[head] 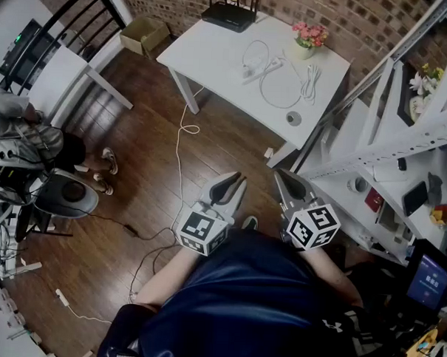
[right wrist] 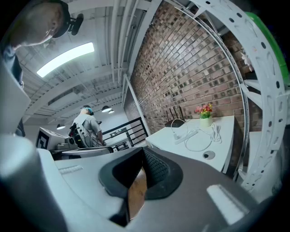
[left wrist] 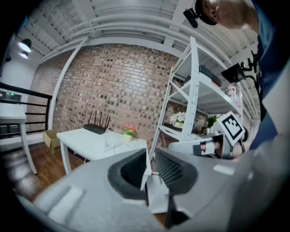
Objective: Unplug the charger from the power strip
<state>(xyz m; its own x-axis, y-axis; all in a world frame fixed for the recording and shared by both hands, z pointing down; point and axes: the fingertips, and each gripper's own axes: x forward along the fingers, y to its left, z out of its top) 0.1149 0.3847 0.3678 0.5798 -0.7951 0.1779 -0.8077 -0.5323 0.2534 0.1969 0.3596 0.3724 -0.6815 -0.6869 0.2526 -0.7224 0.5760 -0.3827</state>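
The white power strip [head: 264, 70] lies on the white table [head: 207, 55] at the far side of the room, with a white charger [head: 250, 66] plugged in at its left end and a looped white cable [head: 283, 94] beside it. The right gripper view shows the strip [right wrist: 186, 135] small and distant. My left gripper [head: 237, 179] and right gripper [head: 283, 174] are side by side close to my body, well short of the table, both pointing toward it. Both are shut with nothing between the jaws. In their own views the left gripper [left wrist: 148, 156] and right gripper [right wrist: 144, 156] hold nothing.
A pot of pink flowers [head: 307, 39] and a black router [head: 229, 15] stand at the table's back edge. White metal shelving [head: 373, 143] rises at the right. A cardboard box [head: 145, 34] sits on the wood floor, and cords [head: 178, 153] trail across it. A person [right wrist: 88, 129] stands in the background.
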